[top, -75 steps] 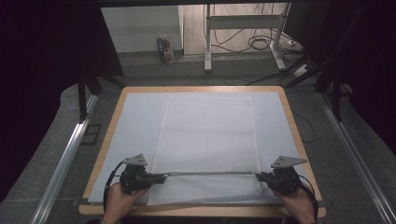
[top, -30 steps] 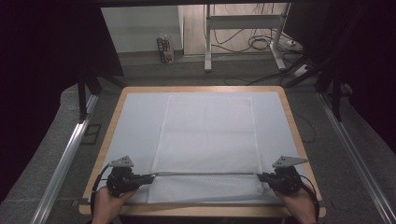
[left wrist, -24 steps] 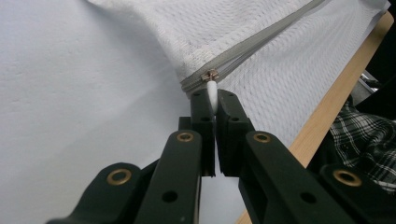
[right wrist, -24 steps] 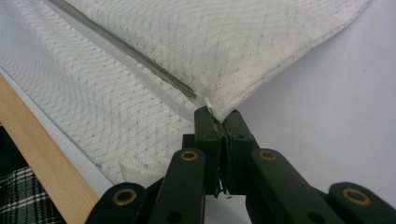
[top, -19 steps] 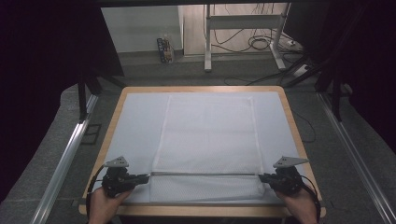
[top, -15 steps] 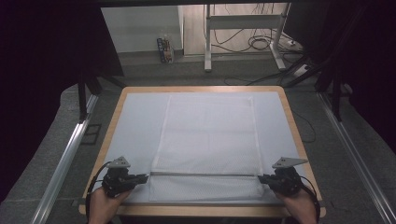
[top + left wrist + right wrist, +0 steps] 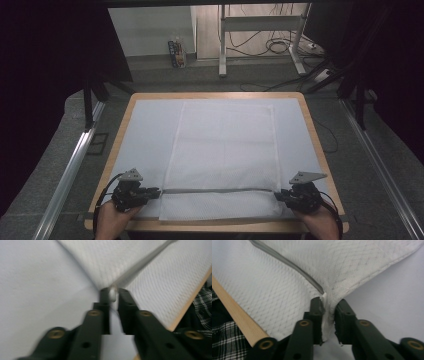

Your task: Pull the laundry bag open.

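White cloth (image 7: 222, 150) is laid flat on the table (image 7: 309, 117), long axis running away from the person; a fold crease (image 7: 217, 190) crosses it near the table's near edge. Left gripper (image 7: 150, 191) is seen at the crease's left end, right gripper (image 7: 282, 195) at its right end — both equally near. In both gripper views the jaws have just been opening: a gap is visible, cloth edge (image 7: 113, 293) still between them, pads no longer pressing. Release is judged under way — next, both grippers likely drawn outward, away from the cloth's sides.
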Motion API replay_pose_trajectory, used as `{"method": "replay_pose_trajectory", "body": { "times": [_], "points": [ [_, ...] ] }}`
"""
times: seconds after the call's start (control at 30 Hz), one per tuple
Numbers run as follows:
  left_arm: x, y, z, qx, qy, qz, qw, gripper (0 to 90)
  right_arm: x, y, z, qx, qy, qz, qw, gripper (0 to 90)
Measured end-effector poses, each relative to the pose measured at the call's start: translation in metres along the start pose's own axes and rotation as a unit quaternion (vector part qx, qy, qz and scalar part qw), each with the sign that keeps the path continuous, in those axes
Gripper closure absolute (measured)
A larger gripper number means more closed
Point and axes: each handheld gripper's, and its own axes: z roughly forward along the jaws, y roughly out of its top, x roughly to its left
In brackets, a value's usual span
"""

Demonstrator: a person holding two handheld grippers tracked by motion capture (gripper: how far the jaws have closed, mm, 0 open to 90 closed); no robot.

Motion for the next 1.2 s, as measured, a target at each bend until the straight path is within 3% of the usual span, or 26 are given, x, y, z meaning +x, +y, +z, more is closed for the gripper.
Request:
{"method": "replay_pose_trajectory", "body": {
  "times": [0.03,0.13,0.17,0.2,0.33,0.37,0.47,0.5,0.6,0.8,0.97,1.13,1.2],
  "points": [
    [-0.002,0.000,0.002,0.002,0.018,0.008,0.9998,62.9,0.000,0.001,0.000,-0.004,-0.008,0.002,1.0000,64.1],
    [-0.004,0.001,0.005,0.003,0.029,0.015,0.9995,52.1,0.000,0.001,0.000,-0.005,-0.013,-0.004,0.9999,56.8],
    [-0.006,0.002,0.007,0.001,0.039,0.021,0.9990,46.7,0.001,0.002,0.001,-0.008,-0.019,-0.008,0.9997,47.7],
    [-0.006,0.002,0.007,0.001,0.039,0.021,0.9990,42.9,0.001,0.002,0.001,-0.008,-0.019,-0.008,0.9997,47.7],
    [-0.009,0.003,0.007,-0.013,0.059,0.041,0.9973,32.7,0.004,0.005,0.000,-0.022,-0.031,-0.028,0.9989,34.0],
    [-0.012,0.004,0.006,-0.018,0.073,0.060,0.9954,30.7,0.004,0.006,0.000,-0.025,-0.035,-0.030,0.9986,30.2],
    [-0.015,0.004,0.004,-0.025,0.078,0.068,0.9943,28.0,0.005,0.006,-0.002,-0.030,-0.040,-0.033,0.9982,27.9],
    [-0.018,0.005,0.003,-0.030,0.088,0.071,0.9931,22.2,0.006,0.007,-0.004,-0.042,-0.042,-0.034,0.9977,23.8],
    [-0.020,0.003,0.001,-0.035,0.092,0.075,0.9923,17.0,0.006,0.007,-0.008,-0.055,-0.042,-0.029,0.9972,19.1],
    [-0.025,-0.003,-0.006,-0.048,0.110,0.071,0.9903,8.2,0.006,0.002,-0.014,-0.068,-0.045,-0.031,0.9962,12.2],
    [-0.022,-0.016,-0.017,-0.063,0.110,0.041,0.9911,3.7,0.005,-0.007,-0.019,-0.075,-0.044,-0.024,0.9959,7.4],
    [-0.018,-0.033,-0.021,-0.049,0.110,0.028,0.9923,1.1,0.005,-0.015,-0.018,-0.066,-0.039,-0.015,0.9970,6.1],
    [-0.012,-0.041,-0.024,-0.055,0.097,0.005,0.9938,0.8,0.005,-0.018,-0.018,-0.061,-0.036,-0.013,0.9974,5.9]
  ]
}}
